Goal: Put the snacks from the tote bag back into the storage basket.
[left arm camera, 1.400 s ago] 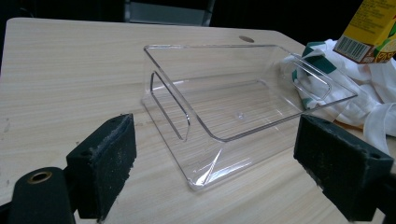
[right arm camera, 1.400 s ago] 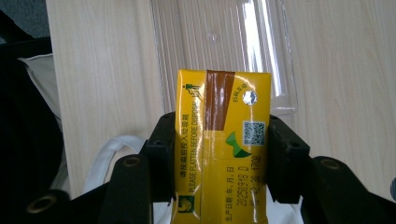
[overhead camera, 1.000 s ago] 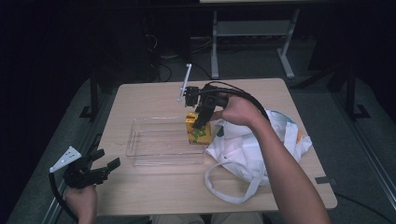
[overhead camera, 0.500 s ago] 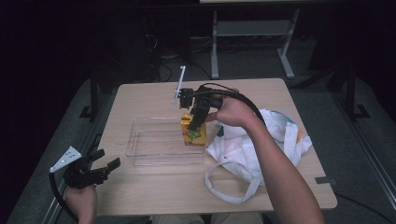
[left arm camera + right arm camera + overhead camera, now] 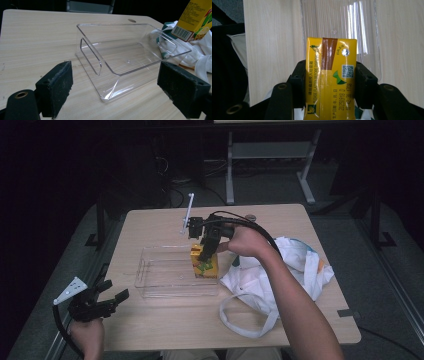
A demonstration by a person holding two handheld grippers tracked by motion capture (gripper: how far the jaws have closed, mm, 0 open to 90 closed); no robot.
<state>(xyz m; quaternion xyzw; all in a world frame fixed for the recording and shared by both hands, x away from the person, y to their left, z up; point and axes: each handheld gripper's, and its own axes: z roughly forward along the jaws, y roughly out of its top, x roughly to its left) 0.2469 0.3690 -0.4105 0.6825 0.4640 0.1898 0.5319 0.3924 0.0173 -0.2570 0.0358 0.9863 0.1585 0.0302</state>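
A yellow drink carton (image 5: 204, 263) hangs over the right end of a clear plastic tray (image 5: 165, 275), held from above by my right gripper (image 5: 206, 245). In the right gripper view the carton (image 5: 330, 75) sits squeezed between both black pads, with the tray (image 5: 364, 32) beyond it. My left gripper (image 5: 113, 295) rests at the table's front left corner, jaws wide apart with nothing between them. From the left gripper view the tray (image 5: 105, 63) lies just ahead of its pads (image 5: 56, 81), and the carton (image 5: 196, 18) shows at the top right.
A white cloth bag (image 5: 280, 280) with a loop handle lies on the wooden table (image 5: 150, 225) right of the tray. A table-leg frame (image 5: 270, 155) stands on the floor behind. Bare tabletop stretches left of and in front of the tray.
My right gripper has carried the carton slightly leftward, from the tray's right edge toward the tray's inside. The left gripper has stayed put.
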